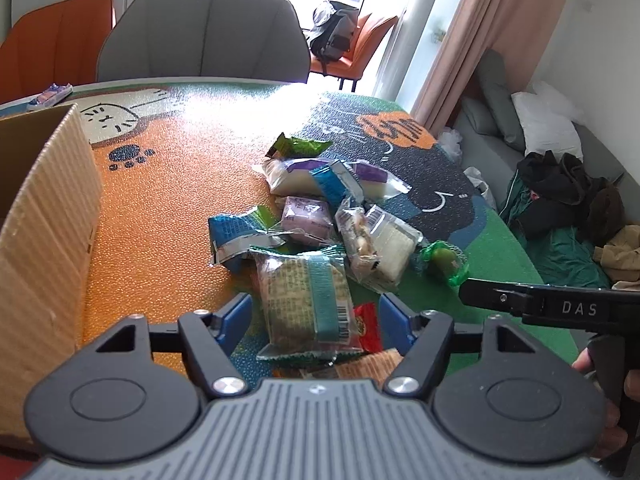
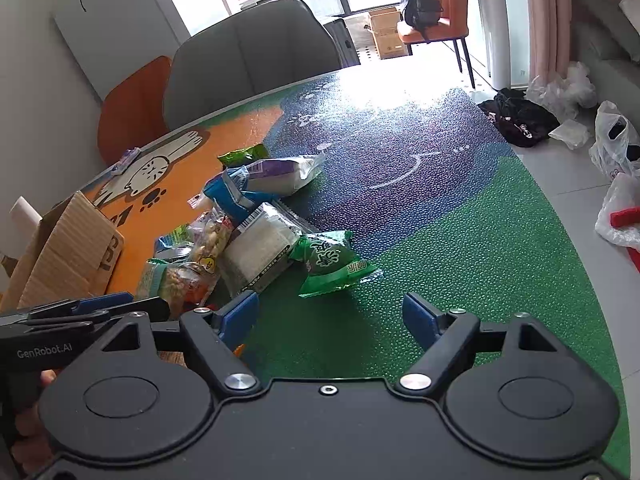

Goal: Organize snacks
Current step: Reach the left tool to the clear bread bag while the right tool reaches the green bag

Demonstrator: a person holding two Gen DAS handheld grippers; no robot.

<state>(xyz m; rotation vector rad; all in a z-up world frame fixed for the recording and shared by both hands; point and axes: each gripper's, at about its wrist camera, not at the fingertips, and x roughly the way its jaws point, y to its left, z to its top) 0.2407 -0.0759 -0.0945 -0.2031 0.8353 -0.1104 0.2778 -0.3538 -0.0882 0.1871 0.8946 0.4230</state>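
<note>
A pile of wrapped snacks point(image 1: 320, 216) lies on the table mat. My left gripper point(image 1: 316, 320) is open, its blue fingers on either side of a clear packet with a teal band point(image 1: 308, 300), not closed on it. A red wrapper point(image 1: 370, 326) lies under that packet. My right gripper point(image 2: 330, 316) is open and empty over the green part of the mat, just short of a green packet point(image 2: 330, 262). The same pile point(image 2: 248, 220) shows to its left. The right gripper also shows at the right edge of the left wrist view point(image 1: 472, 292).
An open cardboard box point(image 1: 44, 220) stands at the left of the table, also in the right wrist view point(image 2: 64, 248). A grey chair point(image 1: 208, 36) and an orange chair point(image 1: 60, 40) stand behind the table. Bags and clothes point(image 2: 560, 120) lie on the floor at right.
</note>
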